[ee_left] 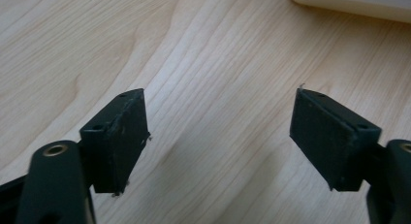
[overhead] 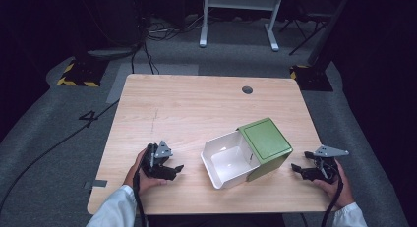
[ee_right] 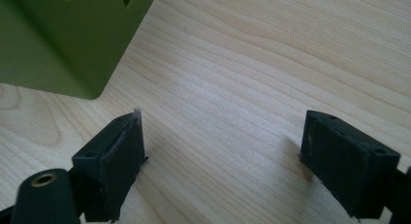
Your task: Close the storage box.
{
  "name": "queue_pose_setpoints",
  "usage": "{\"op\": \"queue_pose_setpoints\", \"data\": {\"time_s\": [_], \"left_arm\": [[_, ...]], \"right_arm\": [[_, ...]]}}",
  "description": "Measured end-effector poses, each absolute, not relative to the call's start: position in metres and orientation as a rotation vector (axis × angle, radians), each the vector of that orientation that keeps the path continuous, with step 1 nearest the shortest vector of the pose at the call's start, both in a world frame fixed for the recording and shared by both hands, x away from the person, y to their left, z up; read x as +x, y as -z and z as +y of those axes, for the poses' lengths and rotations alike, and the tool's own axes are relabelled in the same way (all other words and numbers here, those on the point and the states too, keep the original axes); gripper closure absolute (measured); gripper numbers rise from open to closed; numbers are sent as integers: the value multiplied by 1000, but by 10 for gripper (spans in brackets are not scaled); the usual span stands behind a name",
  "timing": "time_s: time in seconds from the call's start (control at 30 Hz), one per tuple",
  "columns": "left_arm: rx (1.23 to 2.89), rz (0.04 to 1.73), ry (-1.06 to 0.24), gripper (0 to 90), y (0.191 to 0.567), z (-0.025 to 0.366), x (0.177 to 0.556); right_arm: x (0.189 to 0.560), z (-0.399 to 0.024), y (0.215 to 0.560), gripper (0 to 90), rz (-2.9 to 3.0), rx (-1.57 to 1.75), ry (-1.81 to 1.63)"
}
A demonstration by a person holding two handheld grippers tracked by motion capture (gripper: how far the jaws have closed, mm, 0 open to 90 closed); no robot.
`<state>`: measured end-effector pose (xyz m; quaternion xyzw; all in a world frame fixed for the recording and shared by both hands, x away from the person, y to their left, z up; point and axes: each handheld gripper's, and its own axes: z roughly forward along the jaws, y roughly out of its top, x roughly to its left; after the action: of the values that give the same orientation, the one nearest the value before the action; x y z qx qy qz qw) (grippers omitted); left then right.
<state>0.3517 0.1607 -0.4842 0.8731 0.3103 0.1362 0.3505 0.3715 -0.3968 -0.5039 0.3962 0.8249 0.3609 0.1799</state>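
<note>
Left gripper (overhead: 178, 168) rests on the table (overhead: 196, 104) near the front edge, toward the front left corner, in a hand with a white sleeve (overhead: 115, 210). Its two black jaws are spread wide apart, and between them there is just bare wood. In the left gripper view its pads (ee_left: 123, 136) have nothing on them, and a pale edge of the white box (ee_left: 354, 3) shows at the top right corner.

Next, going right, comes the white box (overhead: 227, 159). It sits near the front edge, about in the middle. It is tipped on its side, so its open mouth faces the front left. Inside it looks empty — just shiny white walls and floor.

Part of the white box is tucked into a green box (overhead: 265, 146). The green box is like a sleeve around the far end of the white one, and its flat green face points up.

Last comes the right gripper (overhead: 297, 167), near the front right corner, also held by a hand. Its jaws are spread wide too — they pinch nothing. In the right gripper view the green box (ee_right: 72, 40) is just past the left jaw, close but not touching, and the pads (ee_right: 123, 161) sit over plain wood.
</note>
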Motion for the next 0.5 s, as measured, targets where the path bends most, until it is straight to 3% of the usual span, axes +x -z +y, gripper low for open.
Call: {"op": "queue_pose_setpoints", "data": {"time_s": [0.5], "left_arm": [[2252, 695, -312, 224, 476, 128, 353]], "right_arm": [[372, -397, 504, 158, 2331, 1119, -1020]]}}
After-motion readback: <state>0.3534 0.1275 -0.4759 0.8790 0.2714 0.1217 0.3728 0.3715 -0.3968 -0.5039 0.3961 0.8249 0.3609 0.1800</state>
